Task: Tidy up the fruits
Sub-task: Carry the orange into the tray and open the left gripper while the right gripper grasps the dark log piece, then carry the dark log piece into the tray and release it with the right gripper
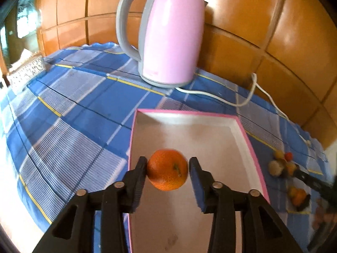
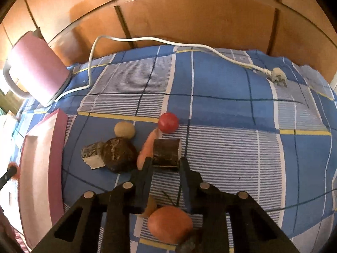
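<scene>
Orange, with a small green stem scar: one tangerine (image 1: 167,169) sits between the jaws of the left gripper (image 1: 167,169), above the pink-rimmed box lid (image 1: 248,139). Left pad touches the fruit's side; right pad stands just clear of it, a thin gap showing. Jaws narrow, no firm clamp evident. Whether the tangerine rests on the lid floor or hangs above it cannot be told.

Lid lies on a blue checked tablecloth (image 1: 101,105), white inside. Behind its far edge stands a pink electric kettle (image 1: 170,38) with grey handle, white cord (image 2: 147,40) trailing along the cloth's far edge to a loose plug (image 2: 279,76) near the far right corner.

Right gripper (image 2: 165,162): jaws narrow, set either side of a dark brown cylindrical piece (image 2: 166,154) with a pale cut face. Fingertips at its near end; actual pressing contact cannot be confirmed.

Around that piece on the cloth:
- carrot (image 2: 147,147), touching its left side
- red tomato (image 2: 168,122), just beyond it
- pale round fruit (image 2: 124,129), further left
- dark lumpy brown item (image 2: 120,155) against a grey-white block (image 2: 92,156)
- large orange-red fruit (image 2: 169,224), near edge, beneath the gripper body

Lid lies left of this cluster, near but apart.
</scene>
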Motion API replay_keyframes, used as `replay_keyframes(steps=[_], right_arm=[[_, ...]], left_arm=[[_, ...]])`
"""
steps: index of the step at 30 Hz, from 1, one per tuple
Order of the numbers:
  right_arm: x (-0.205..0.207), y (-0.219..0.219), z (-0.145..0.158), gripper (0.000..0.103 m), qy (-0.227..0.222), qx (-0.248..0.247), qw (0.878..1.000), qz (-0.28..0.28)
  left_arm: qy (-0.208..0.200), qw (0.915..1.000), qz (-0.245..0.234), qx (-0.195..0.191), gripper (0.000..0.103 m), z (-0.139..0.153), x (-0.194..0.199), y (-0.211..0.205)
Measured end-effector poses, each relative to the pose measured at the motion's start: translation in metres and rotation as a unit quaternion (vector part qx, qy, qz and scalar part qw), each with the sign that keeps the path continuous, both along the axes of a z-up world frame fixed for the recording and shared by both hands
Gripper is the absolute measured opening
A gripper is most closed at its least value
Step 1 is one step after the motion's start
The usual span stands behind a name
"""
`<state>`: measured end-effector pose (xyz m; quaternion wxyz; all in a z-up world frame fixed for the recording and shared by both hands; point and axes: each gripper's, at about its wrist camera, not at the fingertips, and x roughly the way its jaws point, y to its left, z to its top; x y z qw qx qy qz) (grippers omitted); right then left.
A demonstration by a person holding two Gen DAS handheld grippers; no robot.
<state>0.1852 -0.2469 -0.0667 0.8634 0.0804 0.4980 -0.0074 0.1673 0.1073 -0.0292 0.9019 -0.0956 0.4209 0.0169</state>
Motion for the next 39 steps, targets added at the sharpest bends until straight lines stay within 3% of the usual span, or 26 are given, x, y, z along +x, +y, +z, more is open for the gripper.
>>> replay_keyframes(steps=[5,12,20,28,39], right_arm=[[0.0,0.003,-0.001,0.025,-0.002,-0.017,1.0,0.013],[-0.001,0.003,-0.001,0.025,-0.004,-0.02,1.0,0.012],[-0.016,-0.001,0.001,0.025,-0.005,0.003,1.0,0.002],[-0.037,-0.001,0.005,0.025,-0.015,0.02,1.0,-0.007],[-0.062,-0.007,0.017,0.025,-0.04,0.049,0.998,-0.02]], left_arm=[[-0.028,0.9993,0.013,0.023,0.061,0.009,-0.01,-0.004],[-0.033,0.9991,0.018,0.019,0.074,0.014,-0.041,-0.008],[-0.031,0.9991,0.022,0.016,0.081,0.015,-0.076,-0.017],[-0.057,0.9968,0.037,0.042,0.097,0.02,-0.11,-0.024],[-0.084,0.9934,0.029,0.073,0.101,0.029,-0.134,-0.03]])
